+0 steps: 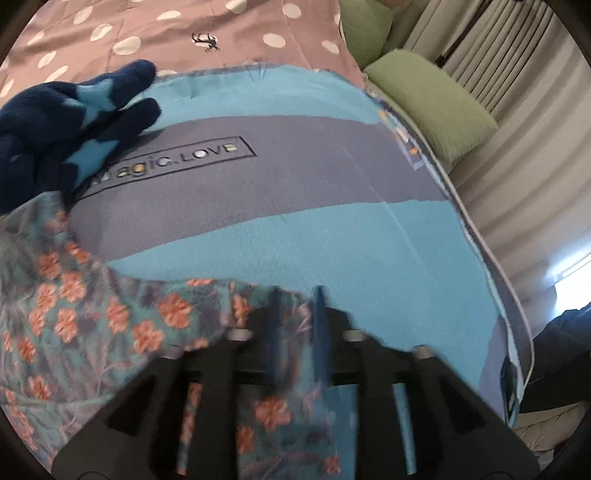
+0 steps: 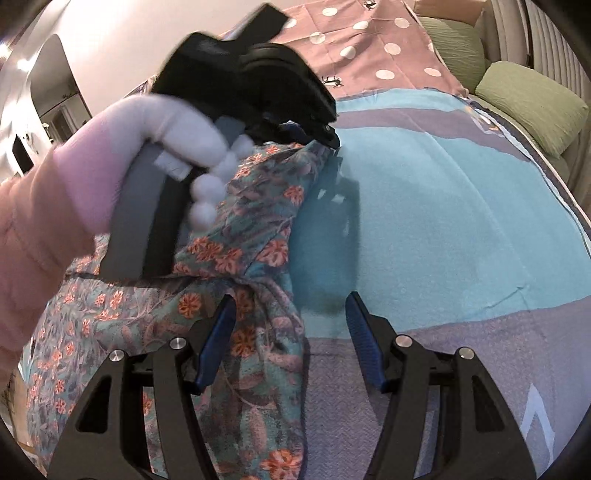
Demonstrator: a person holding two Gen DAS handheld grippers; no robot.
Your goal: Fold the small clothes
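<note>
Pinching floral garment [image 1: 110,332], left gripper [image 1: 297,328] is nearly closed; right gripper [image 2: 291,339], at 6 o'clock, stands apart over its fold.

The small garment [image 2: 236,236] is teal with orange-pink flowers and greyish leaves. It lies on a blanket [image 1: 332,243] banded in bright turquoise and dull grey-purple (a boxed line of lettering sits in one grey band). Beyond it the sheet [image 1: 207,22] is dusty mauve with white dots. A navy soft toy [image 1: 70,122] carries light blue stars. The pillows [image 1: 432,96] are pale green. The sleeve [image 2: 33,229] is pink, the glove [image 2: 184,125] white. The right gripper [image 2: 291,339] is black with blue pads.
</note>
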